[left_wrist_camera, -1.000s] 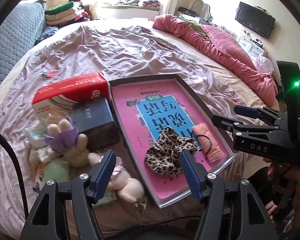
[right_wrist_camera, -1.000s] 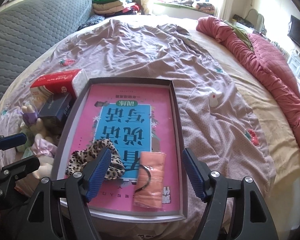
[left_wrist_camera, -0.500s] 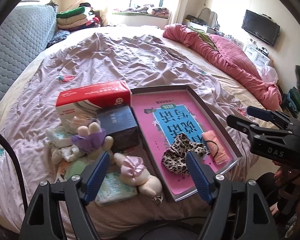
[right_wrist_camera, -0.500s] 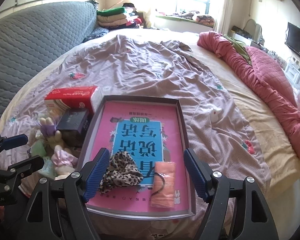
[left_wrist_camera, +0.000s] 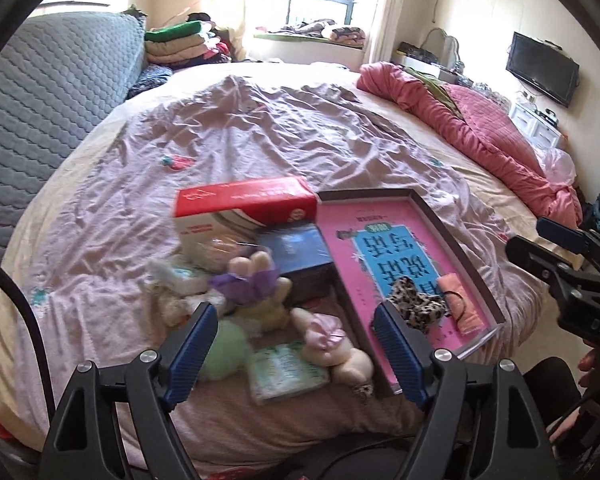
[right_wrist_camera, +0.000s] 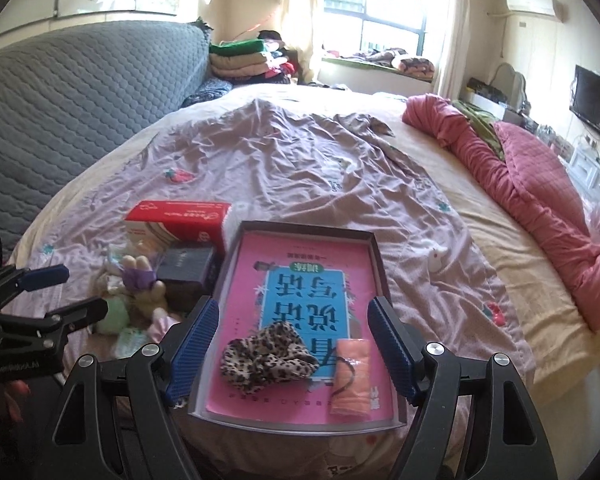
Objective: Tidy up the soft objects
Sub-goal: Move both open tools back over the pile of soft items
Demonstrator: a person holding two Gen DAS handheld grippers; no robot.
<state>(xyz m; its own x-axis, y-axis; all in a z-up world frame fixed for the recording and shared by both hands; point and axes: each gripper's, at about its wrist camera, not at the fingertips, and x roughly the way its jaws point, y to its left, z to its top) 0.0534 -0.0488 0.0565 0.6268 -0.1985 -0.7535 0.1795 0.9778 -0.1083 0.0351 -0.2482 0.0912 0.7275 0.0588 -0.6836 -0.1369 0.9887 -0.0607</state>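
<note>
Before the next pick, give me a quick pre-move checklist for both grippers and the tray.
1. Left gripper empty: ok, its jaws have just been opening and nothing is between them.
2. Right gripper empty: ok, open, hanging above the tray.
3. Tray has free room: ok, only the leopard-print scrunchie and orange cloth lie at its near end.
4. Soft toys still outside the tray: not ok, purple-bow plush and pink-bow plush lie beside it.
5. Plush toys free to lift: cannot tell, they are piled against the dark box.
</note>
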